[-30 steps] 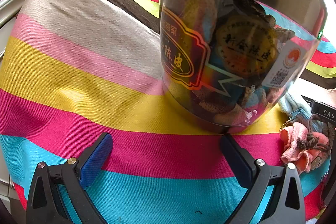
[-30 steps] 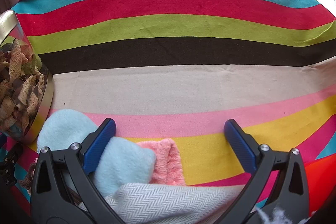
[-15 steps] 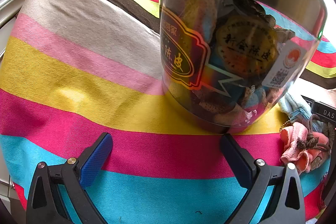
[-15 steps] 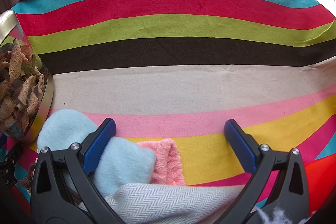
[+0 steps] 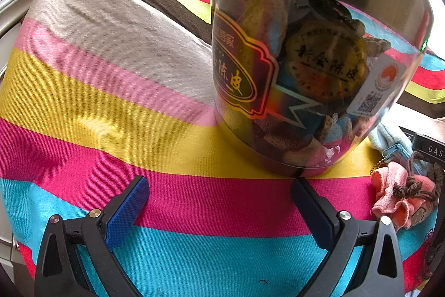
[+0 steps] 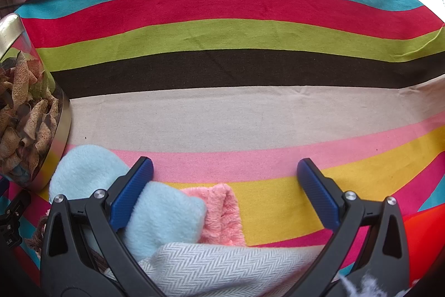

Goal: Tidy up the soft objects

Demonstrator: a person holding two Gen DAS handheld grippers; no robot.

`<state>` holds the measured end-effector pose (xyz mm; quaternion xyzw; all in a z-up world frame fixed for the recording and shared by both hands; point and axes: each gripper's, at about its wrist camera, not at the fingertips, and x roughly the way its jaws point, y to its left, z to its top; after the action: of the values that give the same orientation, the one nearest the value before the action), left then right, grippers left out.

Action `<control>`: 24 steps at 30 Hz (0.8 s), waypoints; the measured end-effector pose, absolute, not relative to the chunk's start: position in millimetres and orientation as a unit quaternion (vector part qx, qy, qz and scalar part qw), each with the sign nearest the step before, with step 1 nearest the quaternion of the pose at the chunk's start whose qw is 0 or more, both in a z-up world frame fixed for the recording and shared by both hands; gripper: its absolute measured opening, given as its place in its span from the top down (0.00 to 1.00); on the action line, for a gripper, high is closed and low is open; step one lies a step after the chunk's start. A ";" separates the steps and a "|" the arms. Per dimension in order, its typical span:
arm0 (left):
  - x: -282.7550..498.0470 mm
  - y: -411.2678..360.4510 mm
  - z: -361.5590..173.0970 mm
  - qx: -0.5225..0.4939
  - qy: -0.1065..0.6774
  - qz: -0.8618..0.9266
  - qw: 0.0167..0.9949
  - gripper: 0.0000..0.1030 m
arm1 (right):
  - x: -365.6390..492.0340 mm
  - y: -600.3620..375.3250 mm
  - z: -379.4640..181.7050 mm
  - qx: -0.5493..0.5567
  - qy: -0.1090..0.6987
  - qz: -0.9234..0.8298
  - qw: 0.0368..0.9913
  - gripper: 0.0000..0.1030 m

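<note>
Item: light-blue fleece pouch (image 6: 164, 213), lying at the near left of the striped cloth (image 6: 222, 113), its long axis running from near right up to far left, rounded end toward the jar of dried peel (image 6: 25, 113).

Adjoining: pink plush piece (image 6: 222, 213) touching its right side; grey herringbone cloth (image 6: 217, 266) overlapping both at the near edge.

Right gripper (image 6: 225, 183): released, jaws wide, left finger resting against or just over the pouch; contact could not be confirmed.

Left gripper (image 5: 219, 202): released, empty, above the cloth just near of the jar (image 5: 314, 68).

Further item: salmon drawstring pouch (image 5: 400, 196), right of the jar.

Risks: closing here would probably pinch pink and blue together, or drag the herringbone cloth; a leftward sweep might nudge the jar.
</note>
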<state>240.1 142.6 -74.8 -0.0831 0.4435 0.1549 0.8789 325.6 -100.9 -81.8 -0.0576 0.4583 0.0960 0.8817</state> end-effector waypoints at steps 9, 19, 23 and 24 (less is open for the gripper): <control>239.2 142.0 -74.7 -0.083 0.443 0.155 0.879 0.00 | 325.2 -100.7 -81.8 -0.058 0.458 0.096 0.882 0.00; 238.8 142.2 -74.8 -0.083 0.443 0.155 0.879 0.00 | 324.1 -100.4 -81.7 -0.057 0.458 0.096 0.882 0.00; 238.7 142.5 -75.5 -0.084 0.443 0.156 0.879 0.00 | 324.0 -100.2 -81.9 -0.057 0.458 0.096 0.882 0.00; 239.1 142.5 -75.6 -0.084 0.443 0.156 0.879 0.00 | 324.1 -100.3 -81.9 -0.057 0.458 0.096 0.882 0.00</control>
<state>239.1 142.5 -75.6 -0.0836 0.4427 0.1559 0.8791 324.1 -100.3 -81.9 -0.0573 0.4578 0.0957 0.8820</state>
